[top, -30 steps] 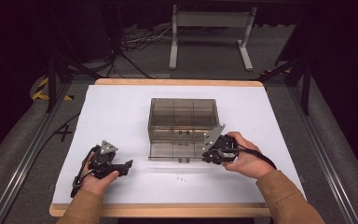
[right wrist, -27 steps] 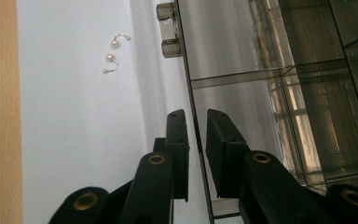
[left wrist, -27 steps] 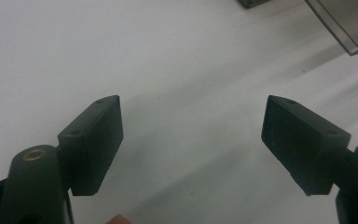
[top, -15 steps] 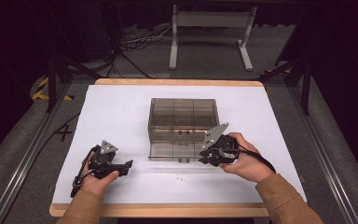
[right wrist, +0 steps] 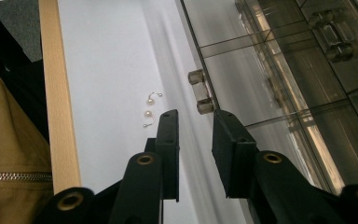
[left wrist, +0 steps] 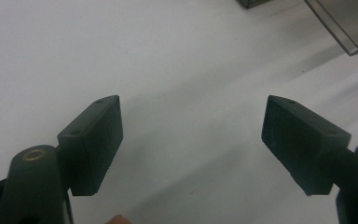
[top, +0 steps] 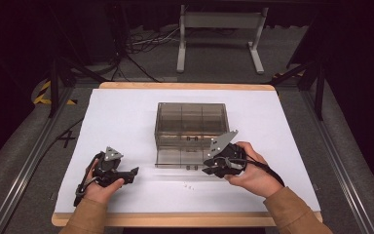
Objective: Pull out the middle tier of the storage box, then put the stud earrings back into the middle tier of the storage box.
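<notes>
Smoky clear plastic makes up the drawer box (top: pixel 191 127) in the middle of the white counter (top: pixel 117 122), its bottom drawer (right wrist: pixel 279 93) pulled out. The right gripper (right wrist: pixel 195 122) hovers at the drawer's knob (right wrist: pixel 200 91), jaws slightly parted, holding nothing. Two pearl earrings (right wrist: pixel 150 108) lie just beside it. The left gripper (left wrist: pixel 191 123) rests wide open, empty, near the front left.

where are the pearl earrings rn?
The two pearl earrings lie on the white table cover in the high view, just in front of the pulled-out clear drawer, left of the right gripper.
</notes>
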Tool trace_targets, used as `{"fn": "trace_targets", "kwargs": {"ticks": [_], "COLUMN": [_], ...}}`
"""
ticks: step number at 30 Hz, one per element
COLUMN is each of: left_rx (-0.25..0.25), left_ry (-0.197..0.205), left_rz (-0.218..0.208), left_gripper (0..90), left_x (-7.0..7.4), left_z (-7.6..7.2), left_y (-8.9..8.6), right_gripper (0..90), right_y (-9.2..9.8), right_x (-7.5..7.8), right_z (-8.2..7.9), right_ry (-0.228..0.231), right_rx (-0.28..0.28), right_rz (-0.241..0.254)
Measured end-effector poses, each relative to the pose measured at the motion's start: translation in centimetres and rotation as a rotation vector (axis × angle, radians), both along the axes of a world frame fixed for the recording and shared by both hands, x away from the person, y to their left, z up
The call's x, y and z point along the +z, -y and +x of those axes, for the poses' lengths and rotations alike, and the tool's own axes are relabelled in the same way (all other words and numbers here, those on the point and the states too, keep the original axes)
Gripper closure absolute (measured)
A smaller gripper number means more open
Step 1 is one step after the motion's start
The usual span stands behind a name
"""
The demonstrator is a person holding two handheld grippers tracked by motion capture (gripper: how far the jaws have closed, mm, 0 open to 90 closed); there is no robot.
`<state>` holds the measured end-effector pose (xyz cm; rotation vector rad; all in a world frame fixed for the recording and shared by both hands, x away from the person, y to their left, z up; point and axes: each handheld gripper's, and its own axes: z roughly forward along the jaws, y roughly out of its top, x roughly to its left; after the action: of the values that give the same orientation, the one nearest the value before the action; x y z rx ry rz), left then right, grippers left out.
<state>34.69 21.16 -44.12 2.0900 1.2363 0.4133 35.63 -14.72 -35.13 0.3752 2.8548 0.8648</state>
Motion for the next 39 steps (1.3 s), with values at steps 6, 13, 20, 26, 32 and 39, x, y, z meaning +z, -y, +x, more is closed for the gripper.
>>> {"fn": "trace_targets", "kwargs": {"ticks": [6,13,20,26,32,39], "left_rx": [0.000,0.001,0.001,0.001,0.001,0.000], "left_ry": [0.000,0.001,0.000,0.001,0.001,-0.001], "left_rz": [0.000,0.000,-0.002,-0.001,-0.003,-0.003], "left_gripper": [21.2,21.2,21.2,21.2,21.2,21.2], "left_x": [0.0,0.0,0.0,0.0,0.0,0.0], "left_z": [0.0,0.0,0.0,0.0,-0.1,-0.1], "left_y": [0.0,0.0,0.0,0.0,0.0,0.0], "right_gripper": [72.0,71.2,70.8,70.3,69.8,68.9], "right_y": [-0.4,-0.6,-0.8,-1.2,-1.8,-2.5], "right_x": [0.0,-0.4,-0.6,-0.9,-1.7,-2.8], "right_z": [-0.4,-0.6,-0.9,-1.0,-1.1,-1.3], "right_ry": [-0.013,-0.032,-0.045,-0.060,-0.083,-0.112], "right_rx": [0.001,-0.012,-0.013,-0.014,-0.015,-0.014], "right_rz": [0.024,0.036,0.051,0.067,0.067,0.057]}}
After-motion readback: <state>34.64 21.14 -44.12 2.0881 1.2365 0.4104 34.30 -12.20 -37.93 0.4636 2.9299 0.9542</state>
